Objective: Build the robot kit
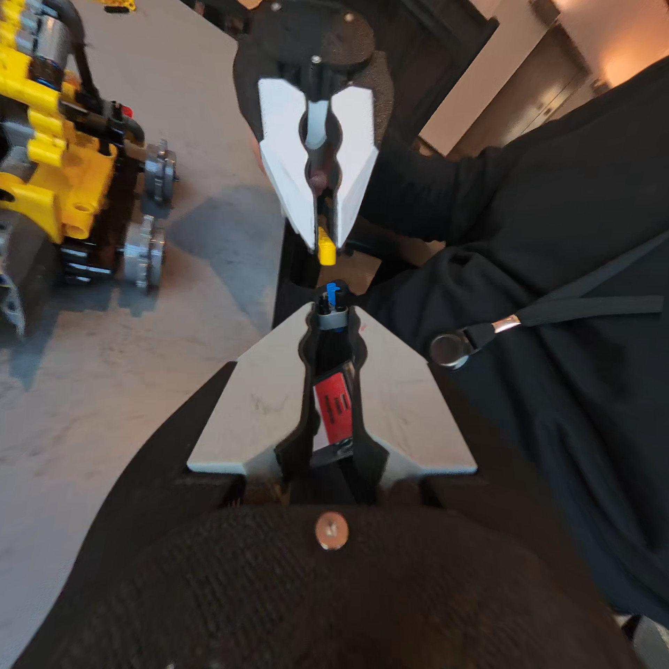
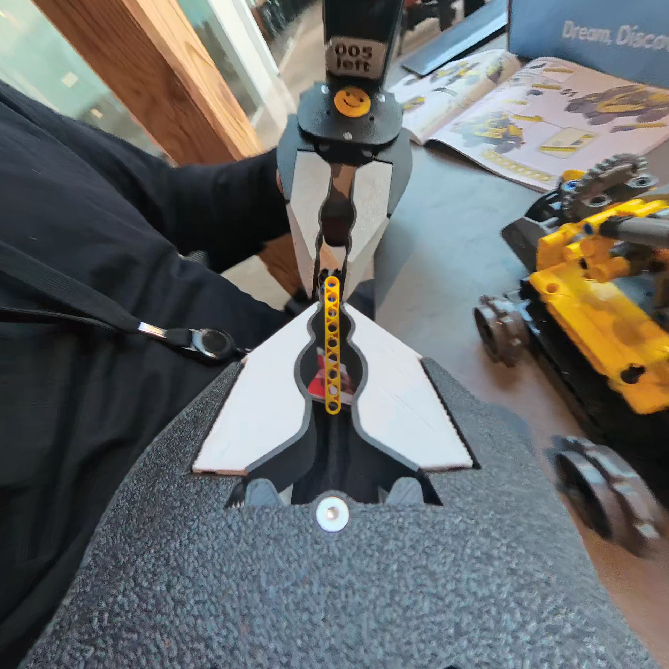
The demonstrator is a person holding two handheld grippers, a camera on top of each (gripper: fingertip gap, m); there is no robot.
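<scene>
My left gripper (image 1: 331, 307) is shut on a small grey connector (image 1: 332, 319) with blue and black pins sticking out of its front. My right gripper (image 2: 331, 306) is shut on a long yellow beam with holes (image 2: 332, 347), held lengthwise between the fingers. The two grippers point tip to tip above the table's edge. In the left wrist view the right gripper (image 1: 325, 246) shows the yellow beam's end (image 1: 327, 250) a small gap from the pins. In the right wrist view the left gripper (image 2: 327, 289) is straight ahead, with the beam's far end over the pins.
A yellow and black toy vehicle model with grey wheels (image 1: 72, 181) (image 2: 597, 307) stands on the grey table (image 1: 202, 108). An open instruction booklet (image 2: 525, 119) and a dark box (image 2: 586, 36) lie behind it. A person in black with a lanyard reel (image 1: 450, 349) (image 2: 210, 344) is close. The tips of both grippers are at nearly the same place.
</scene>
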